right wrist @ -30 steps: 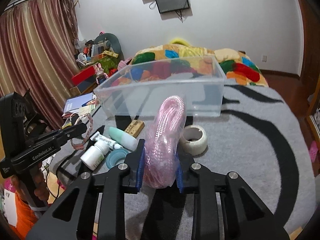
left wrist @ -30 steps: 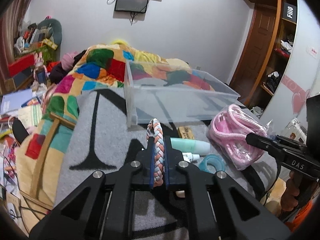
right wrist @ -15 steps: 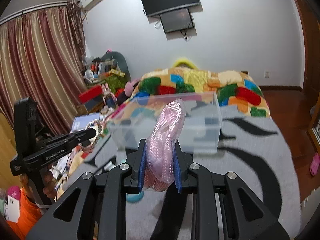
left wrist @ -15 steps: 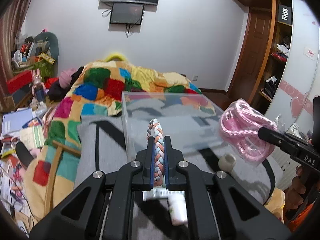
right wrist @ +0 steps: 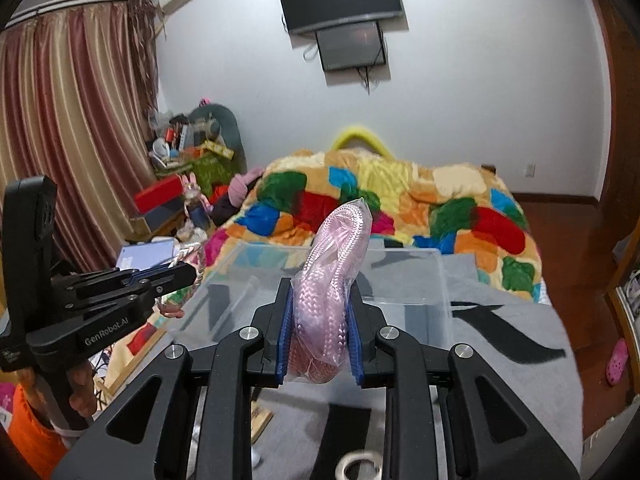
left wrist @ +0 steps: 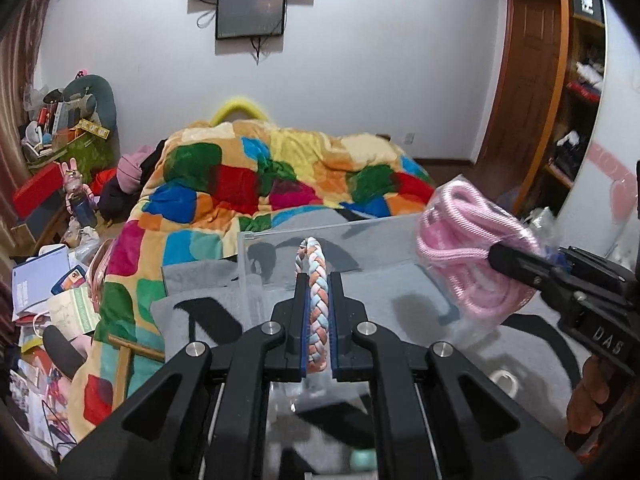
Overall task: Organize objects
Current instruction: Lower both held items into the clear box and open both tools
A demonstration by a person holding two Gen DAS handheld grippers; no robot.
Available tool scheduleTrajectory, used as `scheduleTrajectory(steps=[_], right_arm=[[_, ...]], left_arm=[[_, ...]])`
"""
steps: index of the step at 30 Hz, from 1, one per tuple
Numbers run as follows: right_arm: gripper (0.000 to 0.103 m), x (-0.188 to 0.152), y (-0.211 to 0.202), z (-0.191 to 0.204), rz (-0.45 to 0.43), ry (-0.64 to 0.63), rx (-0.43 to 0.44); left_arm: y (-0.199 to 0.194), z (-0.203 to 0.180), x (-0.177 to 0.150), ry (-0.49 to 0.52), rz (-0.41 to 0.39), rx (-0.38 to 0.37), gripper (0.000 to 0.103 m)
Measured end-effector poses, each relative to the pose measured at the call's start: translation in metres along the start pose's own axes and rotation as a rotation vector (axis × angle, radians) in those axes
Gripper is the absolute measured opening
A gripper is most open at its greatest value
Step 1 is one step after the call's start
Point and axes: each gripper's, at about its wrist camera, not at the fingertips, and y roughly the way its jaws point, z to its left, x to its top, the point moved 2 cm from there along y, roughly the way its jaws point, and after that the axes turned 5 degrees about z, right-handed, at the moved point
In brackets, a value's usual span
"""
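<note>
Both tools are matte black plastic linkages with round silver screws at the joints and blue ribbed pads lining the fingers. The left tool point(right wrist: 176, 276) carries white "GenRobot.AI" lettering; the right tool point(left wrist: 500, 256) reads "DAS". Bare-skinned fingers point(right wrist: 82, 394) wrap its handle above an orange sleeve point(right wrist: 30, 432).

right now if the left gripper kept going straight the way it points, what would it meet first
Probably the clear plastic bin. The left gripper, shut on the braided band, points over the bin's near rim, so the band's tip would likely reach the open bin first. Depth is hard to judge here.
</note>
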Motion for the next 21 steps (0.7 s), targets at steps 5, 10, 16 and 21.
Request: scheduleTrajectory(steps=[5,10,16,21], right_arm=[[0.021,-0.002,0.042,-0.013,0.118,0.022,0.035],[0.025,-0.013,0.057,-0.022,0.196,0.009,0.009],[0.037,-0.019,0.041,-0.03,0.198,-0.003,-0.038],[0.054,-0.021,0.005,-0.025,0.132,-0.049,-0.079]], left_arm=[[0.037,-0.014,0.0,0.059,0.089,0.031,0.007],[0.047,-0.023,-0.01,0.084,0.156,-0.011,0.016],[0.023,-0.031,-0.019,0.095,0.122,-0.055,0.059],[-0.005,-0.029,-0.024,0.073,0.09,-0.082,0.068]])
